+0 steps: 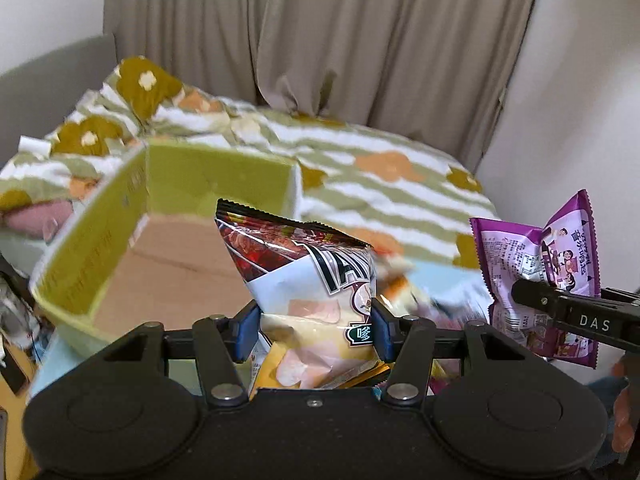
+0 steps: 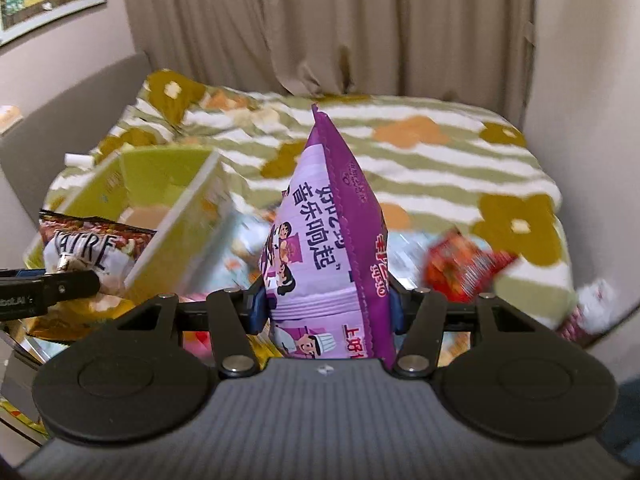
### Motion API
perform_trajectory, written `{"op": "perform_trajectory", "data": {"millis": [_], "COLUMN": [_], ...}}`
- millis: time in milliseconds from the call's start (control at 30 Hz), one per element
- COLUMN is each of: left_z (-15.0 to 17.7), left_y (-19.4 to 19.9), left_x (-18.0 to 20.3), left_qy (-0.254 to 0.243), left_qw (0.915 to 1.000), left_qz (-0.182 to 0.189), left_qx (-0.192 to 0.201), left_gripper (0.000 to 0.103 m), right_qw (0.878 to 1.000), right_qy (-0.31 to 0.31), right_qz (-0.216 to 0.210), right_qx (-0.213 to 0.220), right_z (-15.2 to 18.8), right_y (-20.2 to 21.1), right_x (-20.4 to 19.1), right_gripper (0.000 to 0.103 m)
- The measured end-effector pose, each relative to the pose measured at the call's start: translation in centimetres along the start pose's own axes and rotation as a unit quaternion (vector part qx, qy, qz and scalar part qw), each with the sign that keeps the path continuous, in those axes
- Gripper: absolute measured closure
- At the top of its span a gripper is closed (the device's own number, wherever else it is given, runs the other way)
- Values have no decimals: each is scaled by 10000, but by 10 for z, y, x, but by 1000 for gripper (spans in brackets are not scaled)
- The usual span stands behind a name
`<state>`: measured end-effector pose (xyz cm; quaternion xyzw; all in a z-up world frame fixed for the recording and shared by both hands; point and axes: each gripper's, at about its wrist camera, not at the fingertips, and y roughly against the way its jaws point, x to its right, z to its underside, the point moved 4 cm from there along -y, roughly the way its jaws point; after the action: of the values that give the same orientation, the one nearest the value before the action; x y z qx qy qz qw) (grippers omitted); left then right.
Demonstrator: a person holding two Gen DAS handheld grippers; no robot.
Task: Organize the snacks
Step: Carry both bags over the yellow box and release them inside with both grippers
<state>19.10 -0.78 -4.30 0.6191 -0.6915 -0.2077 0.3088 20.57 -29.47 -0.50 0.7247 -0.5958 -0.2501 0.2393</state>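
Hand-held gripper above floral bedspread, curtains.

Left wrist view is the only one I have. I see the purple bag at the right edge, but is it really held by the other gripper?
Observer: Yes. In the right wrist view the right gripper has both pads pressed on the purple bag.
Operator: Are other snacks still lying outside the box?
Observer: A red packet lies on the bed, right of the purple bag.
Operator: And my chip bag, is it over the box?
Observer: The chip bag hangs beside the green box, at its near left side.
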Motion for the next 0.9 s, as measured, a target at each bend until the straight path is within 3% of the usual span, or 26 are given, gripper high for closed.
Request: {"op": "perform_trajectory", "data": {"millis": [267,467,667,800,867,900], "left_z": [-62,-98,-114,-110,-104,-102], "left_y": [-15,-47,-111,-154,-171,-178], "left_x": [-75,-131,-163,-171,-173,-176], "left_qy": [1,-44,-325,-664,-781,-795], "left_qw": [9994,9994,9991,9962,9947,9943], "left_qz": [-194,-300,-179,-3,6,-21], "left_qx": [286,168,-222,-556,-667,-711], "left_gripper": [44,43,43,43,38,27], "right_qw": [9991,9970,9972,9943,9941,9942], "right_qy": [39,-124,52,-310,-330,-317], "right_qz": [-408,-740,-365,-361,-231,-136], "right_qx": [106,-208,-651,-954,-1006,-1017], "right_z": [-62,-87,-88,-87,-83,-81], "right_y": [-53,-111,-176,-202,-204,-207], "right_x": [-79,-156,-205,-214,-214,-215], "right_gripper": [33,33,33,32,33,33]}}
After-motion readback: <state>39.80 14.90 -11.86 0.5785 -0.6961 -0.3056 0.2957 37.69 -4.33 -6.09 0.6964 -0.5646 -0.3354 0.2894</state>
